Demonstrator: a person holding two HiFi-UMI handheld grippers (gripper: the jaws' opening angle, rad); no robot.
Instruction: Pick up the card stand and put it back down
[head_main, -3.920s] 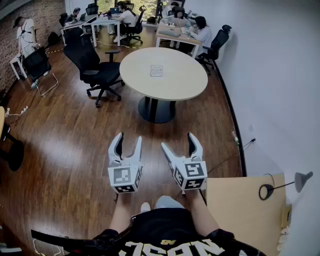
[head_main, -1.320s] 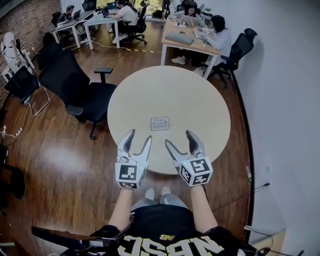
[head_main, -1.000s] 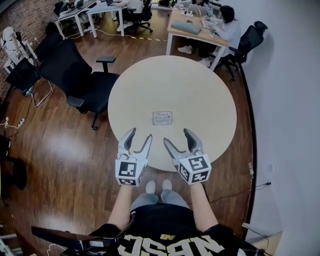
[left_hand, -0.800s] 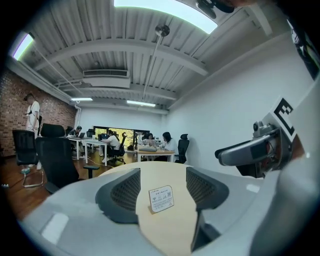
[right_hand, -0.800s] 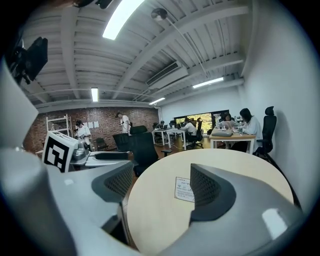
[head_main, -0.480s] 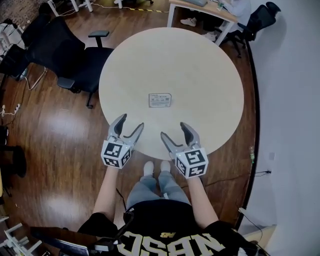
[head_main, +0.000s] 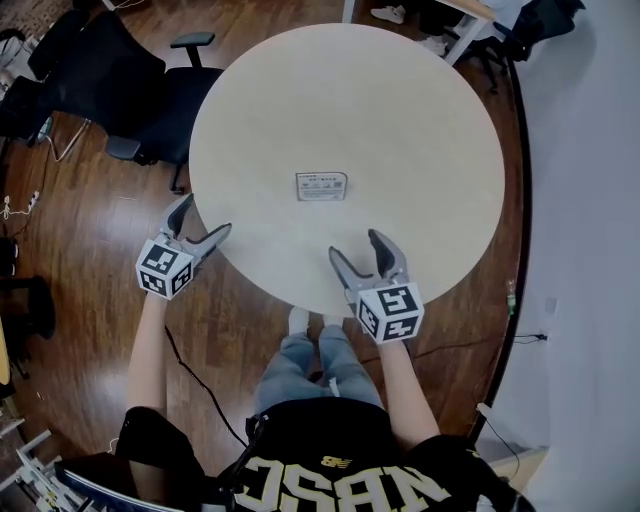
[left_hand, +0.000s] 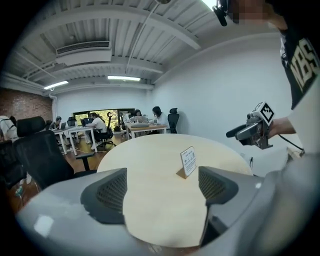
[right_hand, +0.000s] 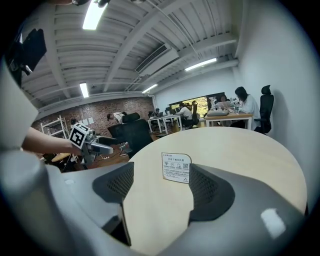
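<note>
Card stand (head_main: 322, 186) closer, seemingly well inside table rim (head_main: 499, 190).

The table (head_main: 400, 120) top looks like pale, smooth, matt laminate or wood; I cannot tell which. The floor (head_main: 100, 330) is dark wood board with a glossy finish that throws back light. The card stand (head_main: 322, 186) shows a smooth white printed face on a brown, wood-like foot. My left tool (head_main: 204, 217), jaws opening, and my right tool (head_main: 356, 246), jaws closing, hold nothing. Both are matt grey plastic with dark, dimpled pads (left_hand: 112, 192) and paper-like black-and-white marker faces. The office chair (head_main: 150, 110) is matt black. The wall (head_main: 590, 200) is smooth matt white, and the brick wall (right_hand: 115, 107) is rough and red. My shirt (head_main: 330, 450) is black cloth.
</note>
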